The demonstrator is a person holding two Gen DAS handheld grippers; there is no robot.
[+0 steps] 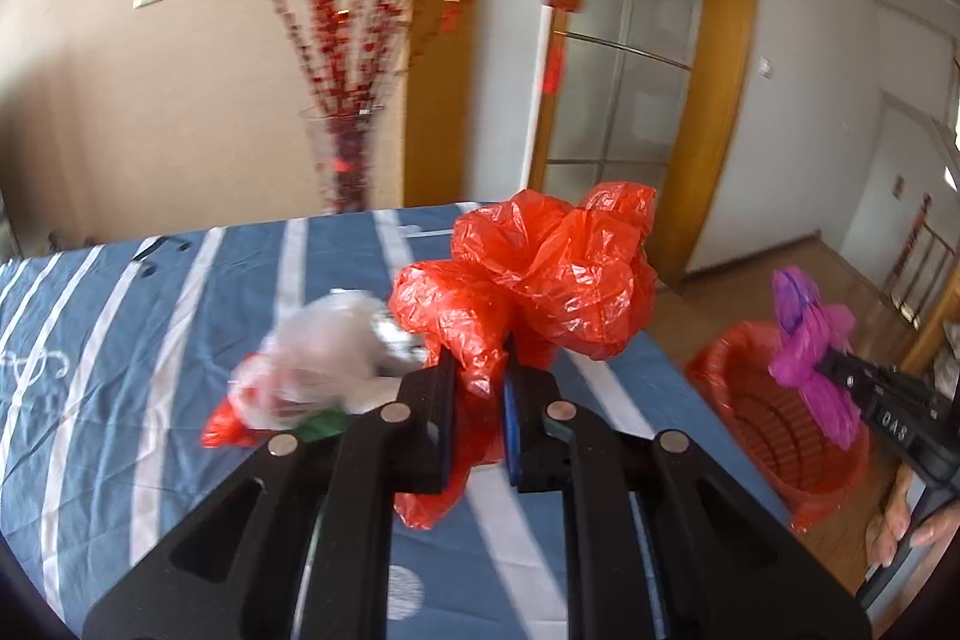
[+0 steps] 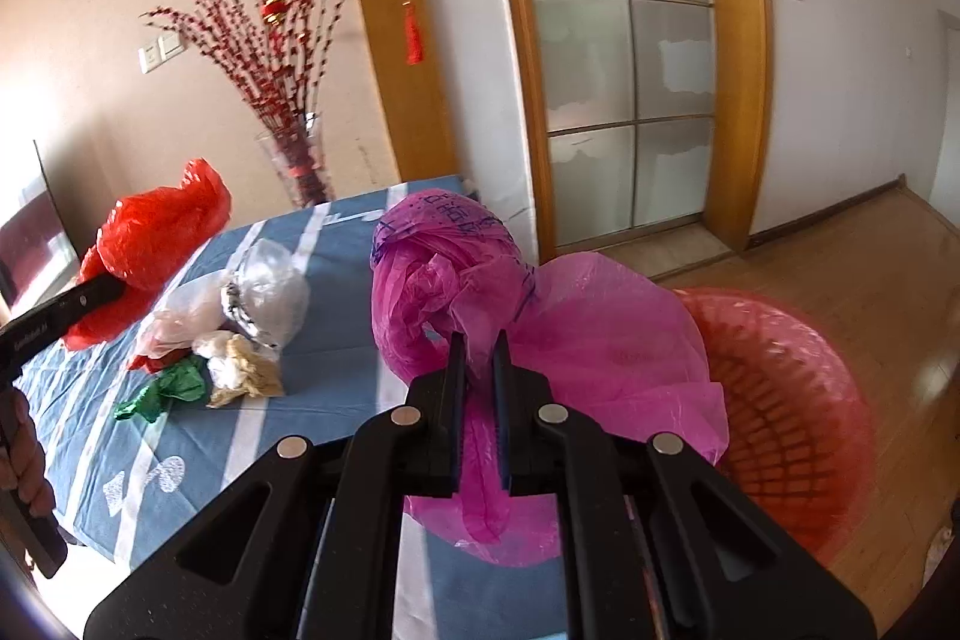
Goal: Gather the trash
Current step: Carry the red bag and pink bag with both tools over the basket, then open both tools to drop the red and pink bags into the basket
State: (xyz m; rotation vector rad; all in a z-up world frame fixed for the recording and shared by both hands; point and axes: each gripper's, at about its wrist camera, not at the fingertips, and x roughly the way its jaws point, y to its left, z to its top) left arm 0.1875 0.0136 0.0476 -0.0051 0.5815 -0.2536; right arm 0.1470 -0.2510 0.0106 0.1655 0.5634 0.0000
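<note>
Here crinkled red plastic bag (image 1: 540,280) bunches between left gripper (image 1: 480,388) fingers.

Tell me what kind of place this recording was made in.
Most likely a room in a private home. A table under a blue striped tablecloth holds crumpled plastic bags, a glass vase of red berry branches stands by the wall, and a wood-framed frosted-glass door opens onto a wooden floor.

Trash pile (image 2: 228,334) on table (image 2: 336,340); basket (image 2: 798,418) on floor right of table; vase (image 2: 297,166) behind table.
</note>
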